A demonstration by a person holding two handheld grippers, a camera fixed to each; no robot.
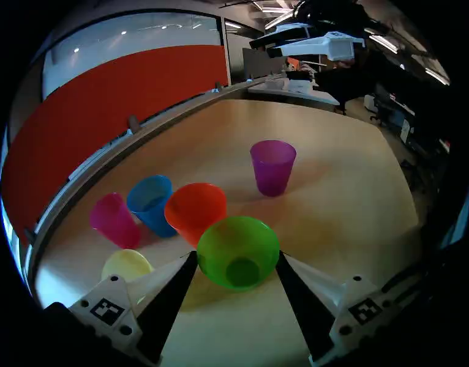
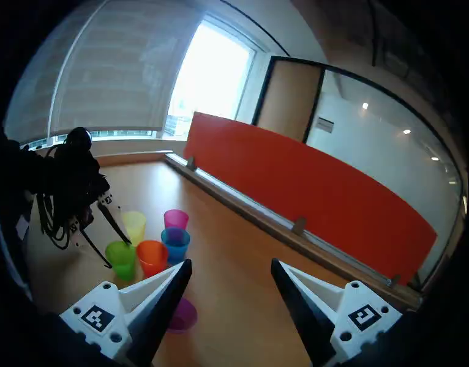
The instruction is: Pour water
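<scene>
A green cup (image 1: pixel 237 252) sits between the fingers of my left gripper (image 1: pixel 236 257), and both fingers press on its sides. Its mouth faces the camera and I see its bottom. Right behind it stands an orange cup (image 1: pixel 196 211), with a blue cup (image 1: pixel 150 203), a pink cup (image 1: pixel 114 219) and a yellow cup (image 1: pixel 127 265) to the left. A purple cup (image 1: pixel 272 166) stands apart, farther back. My right gripper (image 2: pixel 231 263) hangs open over the table with nothing in it. From there the left gripper (image 2: pixel 115 254) shows holding the green cup (image 2: pixel 121 257) upright, the purple cup (image 2: pixel 184 315) near my left finger.
The wooden table (image 1: pixel 357 183) has bare room to the right of the cups. A red partition (image 2: pixel 308 183) runs along its far edge. A person's dark sleeve and cables (image 2: pixel 63 183) are behind the left gripper. Desks and chairs (image 1: pixel 308 85) stand beyond the table.
</scene>
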